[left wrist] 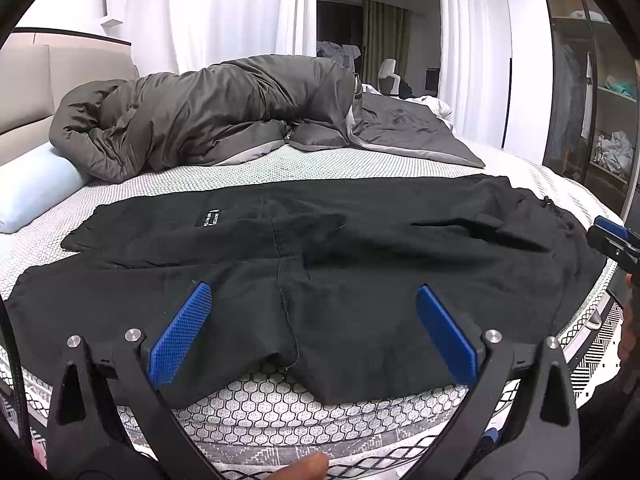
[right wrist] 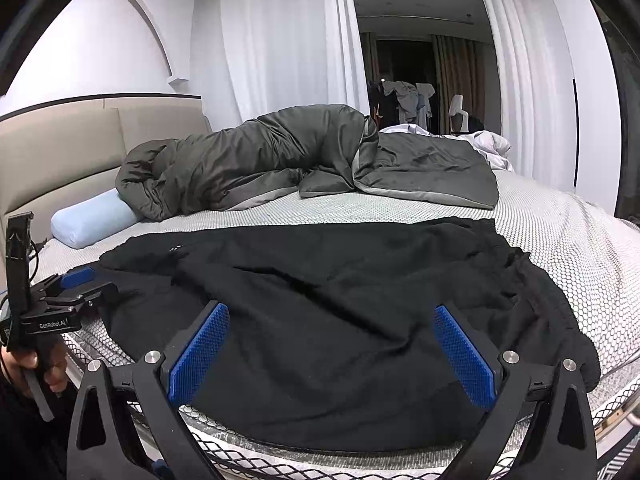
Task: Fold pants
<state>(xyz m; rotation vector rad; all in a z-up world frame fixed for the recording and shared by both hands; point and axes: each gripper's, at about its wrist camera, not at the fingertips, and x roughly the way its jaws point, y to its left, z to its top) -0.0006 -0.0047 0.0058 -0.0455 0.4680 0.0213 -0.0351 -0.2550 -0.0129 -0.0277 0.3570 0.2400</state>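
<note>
Black pants (left wrist: pixel 328 264) lie spread across the near side of the bed, legs toward the left, waistband toward the right. They also show in the right wrist view (right wrist: pixel 340 312). My left gripper (left wrist: pixel 314 296) is open and empty, its blue pads above the pants near the leg split at the front edge. My right gripper (right wrist: pixel 332 316) is open and empty, hovering over the waist end. The right gripper also shows at the right edge of the left wrist view (left wrist: pixel 614 240). The left gripper shows at the left of the right wrist view (right wrist: pixel 76 284).
A grey duvet (left wrist: pixel 208 116) is bunched along the far side of the bed. A light blue pillow (left wrist: pixel 36 192) lies at the left by the beige headboard (left wrist: pixel 40 84). The patterned mattress (left wrist: pixel 280 408) edge runs just below the pants. Shelves (left wrist: pixel 608 120) stand at right.
</note>
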